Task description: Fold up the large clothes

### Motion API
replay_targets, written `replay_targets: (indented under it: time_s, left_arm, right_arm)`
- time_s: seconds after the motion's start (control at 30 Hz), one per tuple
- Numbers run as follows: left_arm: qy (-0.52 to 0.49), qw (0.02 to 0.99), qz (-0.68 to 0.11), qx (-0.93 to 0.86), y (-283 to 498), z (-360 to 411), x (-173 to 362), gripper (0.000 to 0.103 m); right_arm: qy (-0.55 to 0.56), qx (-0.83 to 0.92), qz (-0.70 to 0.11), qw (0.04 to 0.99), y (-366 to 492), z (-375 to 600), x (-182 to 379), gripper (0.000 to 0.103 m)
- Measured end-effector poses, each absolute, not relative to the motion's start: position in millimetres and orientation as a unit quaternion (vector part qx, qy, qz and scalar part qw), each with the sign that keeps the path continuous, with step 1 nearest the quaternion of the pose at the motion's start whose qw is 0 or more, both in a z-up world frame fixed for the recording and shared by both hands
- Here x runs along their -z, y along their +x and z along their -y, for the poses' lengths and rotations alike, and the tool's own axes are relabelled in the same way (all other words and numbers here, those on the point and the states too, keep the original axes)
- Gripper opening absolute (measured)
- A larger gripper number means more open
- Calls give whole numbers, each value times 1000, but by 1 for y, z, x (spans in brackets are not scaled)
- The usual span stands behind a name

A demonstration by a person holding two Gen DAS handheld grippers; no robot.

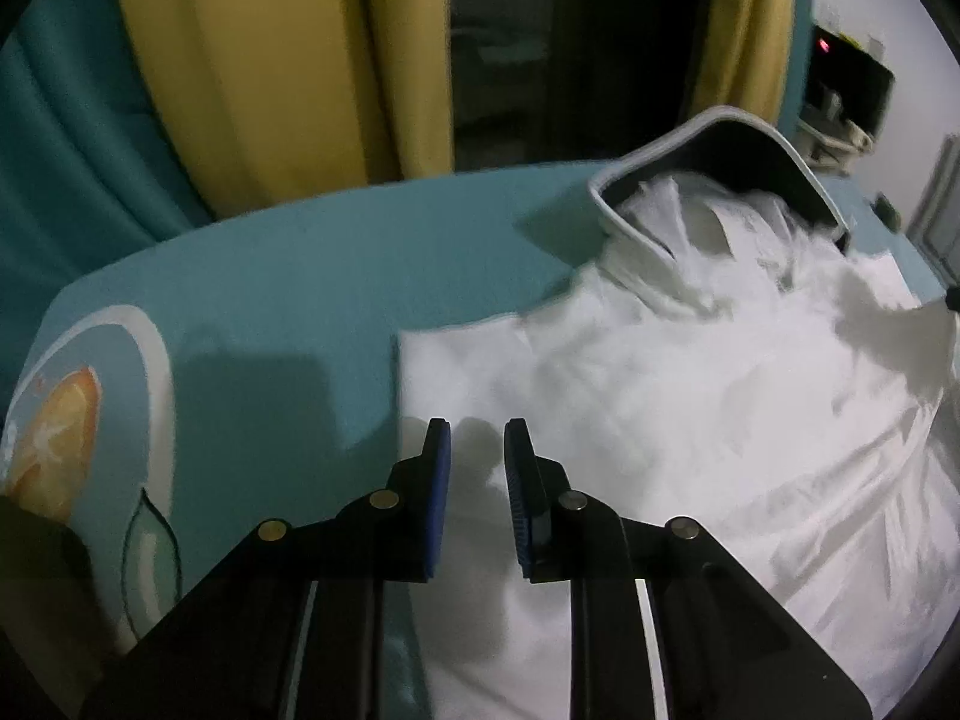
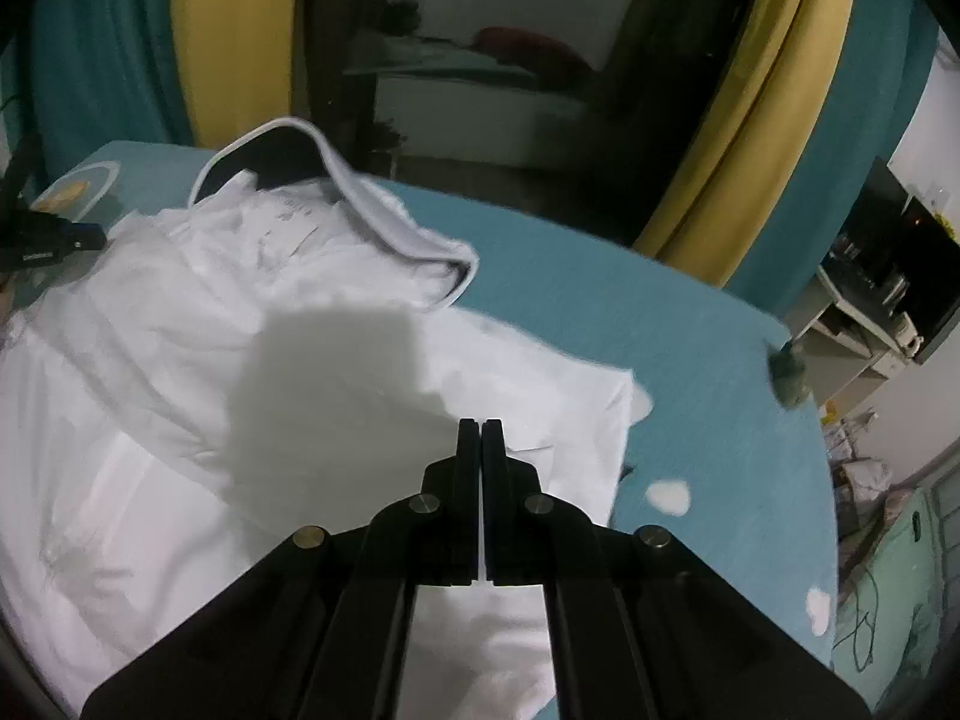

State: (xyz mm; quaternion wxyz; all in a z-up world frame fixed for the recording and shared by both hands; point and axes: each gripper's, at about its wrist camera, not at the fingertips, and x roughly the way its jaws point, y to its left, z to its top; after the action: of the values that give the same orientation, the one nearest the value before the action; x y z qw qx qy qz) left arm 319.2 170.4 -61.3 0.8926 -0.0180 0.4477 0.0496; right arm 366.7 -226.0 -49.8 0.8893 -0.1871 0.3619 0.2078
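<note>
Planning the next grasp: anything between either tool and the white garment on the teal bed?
Nothing visible. The left tool, jaws slightly apart and empty, and the right tool, shut and empty, both sit directly over the white hooded garment spread on the teal bedsheet, with only bare cloth beneath them.

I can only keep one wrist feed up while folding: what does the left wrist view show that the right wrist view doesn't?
Only the left wrist view: the left gripper up close, jaws apart with nothing between them, over the garment's left edge, and a large orange-slice print on the sheet.

Only the right wrist view: the right gripper shut and empty, and the garment's folded right corner.

Both: the white garment, its dark-lined hood, the teal bed sheet and yellow curtains.
</note>
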Motion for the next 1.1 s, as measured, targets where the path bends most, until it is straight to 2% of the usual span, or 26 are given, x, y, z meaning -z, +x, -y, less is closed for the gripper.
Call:
replay_targets:
  time_s: [0.1, 0.13, 0.17, 0.2, 0.23, 0.27, 0.3, 0.37, 0.6, 0.83, 0.87, 0.9, 1.0, 1.1]
  left_arm:
    - [-52, 888, -454, -51, 327, -181, 59, 21]
    - [-70, 886, -458, -40, 330, -184, 58, 23]
    - [-81, 885, -457, -34, 332, -186, 56, 28]
    - [-91, 886, -454, -33, 333, -189, 53, 43]
    - [-100, 887, -449, -30, 334, -190, 50, 51]
    - [-107, 889, -445, -25, 337, -192, 47, 53]
    - [-112, 889, -443, -21, 339, -192, 44, 54]
    - [-118, 893, -434, -17, 347, -194, 37, 59]
    - [-129, 903, -411, 1, 393, -180, 14, 59]
    - [-127, 899, -418, 15, 438, -159, 25, 59]
    - [-126, 898, -421, 18, 442, -158, 27, 59]
    - [-125, 897, -423, 21, 444, -157, 28, 59]
    - [-112, 894, -432, 40, 449, -149, 35, 59]
    - [-83, 887, -448, 70, 448, -136, 45, 59]
  right_arm:
    - [-177, -214, -408, 870, 388, 227, 69, 1]
    - [-175, -215, -438, 855, 394, 228, 80, 1]
    - [-177, -198, -461, 847, 401, 228, 94, 6]
    - [-181, -190, -464, 846, 402, 224, 99, 16]
    - [-184, -186, -455, 851, 401, 223, 100, 20]
    - [-181, -186, -449, 855, 401, 224, 97, 33]
    - [-170, -189, -446, 858, 404, 224, 92, 52]
    - [-140, -195, -423, 874, 414, 226, 73, 64]
    - [-40, -247, -410, 877, 487, 207, 44, 65]
    - [-8, -297, -475, 828, 528, 174, 84, 64]
    - [-15, -308, -479, 822, 526, 171, 90, 54]
    - [-27, -321, -477, 818, 521, 167, 94, 31]
    - [-109, -330, -441, 828, 497, 157, 91, 20]
    - [-250, -293, -385, 839, 467, 143, 83, 16]
